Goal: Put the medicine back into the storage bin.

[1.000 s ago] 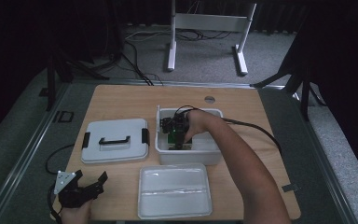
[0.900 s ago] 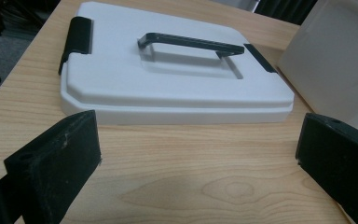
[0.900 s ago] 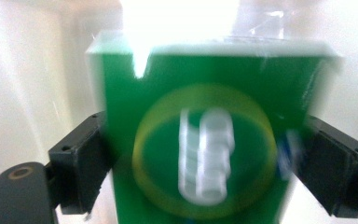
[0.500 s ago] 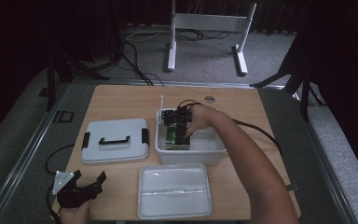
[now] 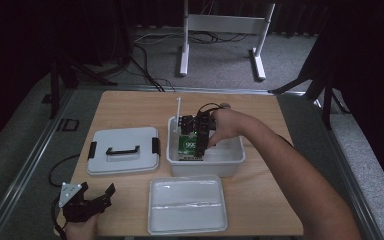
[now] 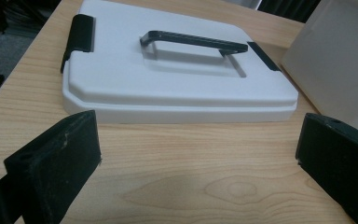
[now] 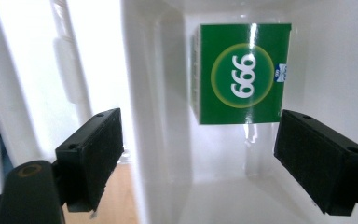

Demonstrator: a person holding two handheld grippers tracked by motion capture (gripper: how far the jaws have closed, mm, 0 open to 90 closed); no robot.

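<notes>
A green box (image 5: 185, 145) marked 999 (image 7: 240, 72) lies inside the open white bin (image 5: 230, 159), against its left wall. My right gripper (image 5: 198, 148) reaches down at that wall and is open (image 7: 200, 158). Its one jaw is outside the bin wall (image 7: 156, 116) and the other inside, and the box sits ahead of the jaws, untouched. My left gripper (image 5: 90, 202) rests open on the table's front left corner (image 6: 196, 158), pointing at the white lid (image 6: 177, 74) with a black handle (image 5: 122, 150).
A shallow clear tray (image 5: 187, 204) lies in front of the bin near the table's front edge. A thin white stick (image 5: 178, 107) stands up at the bin's far left corner. The bin's side (image 6: 340, 56) is close to the right of my left gripper.
The right hand and forearm have shifted slightly to the right over the bin. The left gripper has stayed where it was.
</notes>
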